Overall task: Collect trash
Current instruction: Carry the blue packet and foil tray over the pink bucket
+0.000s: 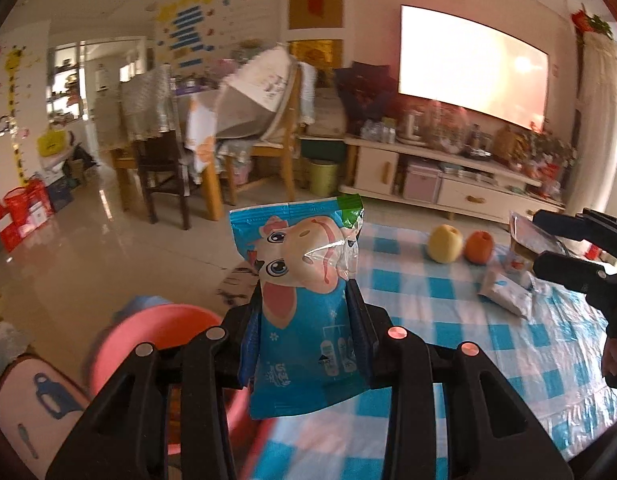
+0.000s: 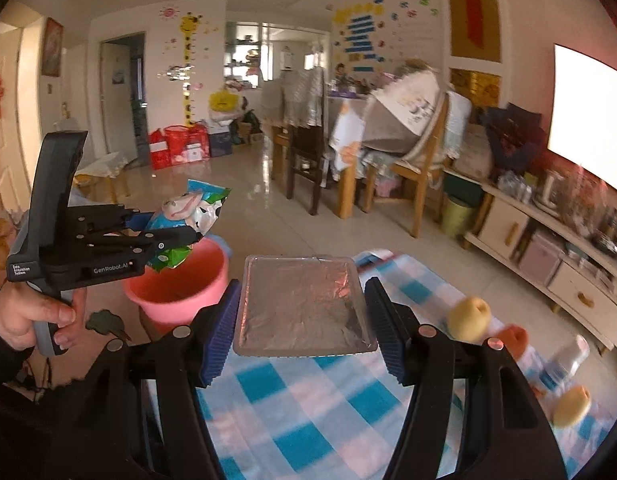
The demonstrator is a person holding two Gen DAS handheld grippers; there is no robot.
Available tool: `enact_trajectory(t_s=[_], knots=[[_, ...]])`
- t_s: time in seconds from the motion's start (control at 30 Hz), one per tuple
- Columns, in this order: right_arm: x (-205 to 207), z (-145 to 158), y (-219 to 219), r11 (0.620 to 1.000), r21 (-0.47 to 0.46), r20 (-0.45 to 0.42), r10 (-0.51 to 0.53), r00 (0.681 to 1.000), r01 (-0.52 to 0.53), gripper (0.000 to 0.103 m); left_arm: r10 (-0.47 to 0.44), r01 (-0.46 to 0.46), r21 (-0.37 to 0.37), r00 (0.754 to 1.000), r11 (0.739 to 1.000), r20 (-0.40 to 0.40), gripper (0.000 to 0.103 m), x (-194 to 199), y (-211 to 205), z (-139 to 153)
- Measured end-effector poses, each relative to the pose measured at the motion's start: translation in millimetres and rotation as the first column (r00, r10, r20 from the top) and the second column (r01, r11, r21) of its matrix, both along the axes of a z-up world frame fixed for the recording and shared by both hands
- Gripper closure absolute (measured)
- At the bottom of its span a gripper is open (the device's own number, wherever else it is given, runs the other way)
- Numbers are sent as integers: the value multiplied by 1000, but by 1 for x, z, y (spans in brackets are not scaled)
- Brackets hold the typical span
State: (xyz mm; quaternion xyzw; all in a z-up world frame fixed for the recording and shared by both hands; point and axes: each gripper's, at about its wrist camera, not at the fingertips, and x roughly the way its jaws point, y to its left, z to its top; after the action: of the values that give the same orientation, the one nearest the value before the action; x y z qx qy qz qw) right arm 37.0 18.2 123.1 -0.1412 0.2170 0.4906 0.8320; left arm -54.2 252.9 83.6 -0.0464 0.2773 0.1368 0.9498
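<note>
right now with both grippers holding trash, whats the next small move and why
Probably ease the left gripper forward and down over the pink plastic bucket, then open it. It is shut on the blue cartoon snack wrapper, which in the right wrist view hangs at the bucket's rim. The right gripper, shut on the silver foil tray, can follow.

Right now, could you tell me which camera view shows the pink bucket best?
The right wrist view: the pink bucket shows its whole rim and open mouth beside the checked table, under the snack bag in the left claw. The left wrist view shows only a blurred part of it behind the claw's arms.
</note>
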Motion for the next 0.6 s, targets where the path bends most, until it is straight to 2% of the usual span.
enact_trajectory(t_s=[0.33, 0.47, 0.6], knots=[[-17, 6, 132, 985, 27, -39, 171, 984, -170, 40, 128, -128, -3, 992, 992, -22, 64, -34, 85, -3], [-16, -2, 180, 975, 46, -96, 220, 971, -217, 40, 177, -179, -38, 984, 983, -33, 64, -41, 118, -17], [-15, -16, 211, 970, 40, -134, 242, 961, -239, 40, 208, -212, -72, 977, 975, -55, 64, -45, 144, -37]])
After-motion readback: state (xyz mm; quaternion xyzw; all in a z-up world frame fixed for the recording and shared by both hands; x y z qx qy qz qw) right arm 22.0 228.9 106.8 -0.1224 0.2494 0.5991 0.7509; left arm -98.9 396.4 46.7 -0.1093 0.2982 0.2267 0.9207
